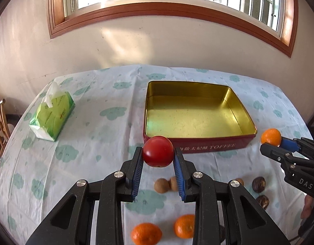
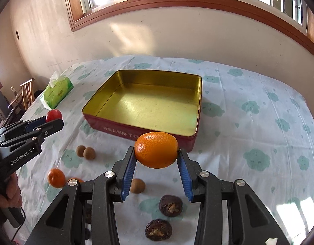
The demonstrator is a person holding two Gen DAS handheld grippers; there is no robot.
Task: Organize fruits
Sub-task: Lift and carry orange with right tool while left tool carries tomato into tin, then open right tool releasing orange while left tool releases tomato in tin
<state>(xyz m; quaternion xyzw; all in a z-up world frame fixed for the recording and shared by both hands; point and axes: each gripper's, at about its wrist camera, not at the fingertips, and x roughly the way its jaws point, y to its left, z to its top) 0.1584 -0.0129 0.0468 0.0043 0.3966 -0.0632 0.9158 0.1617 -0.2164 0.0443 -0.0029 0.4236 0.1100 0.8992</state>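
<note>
both wrist views close above table (image 1: 108, 94), angled down, sharing tin (image 1: 197, 143).

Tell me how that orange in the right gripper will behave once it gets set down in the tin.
The orange is rounded and slightly oval, so it will probably roll a little on the tin's smooth, flat bottom. The tin's raised walls should stop it. The right gripper grips it only at its two ends, so it might twist or slip if jolted.

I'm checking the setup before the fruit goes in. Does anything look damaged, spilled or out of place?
Nothing is spilled or tipped. The tin is upright and empty. Two dark fruits near the right gripper have split shells showing a pale inside. Otherwise the loose fruit just lies scattered on the cloth.
</note>
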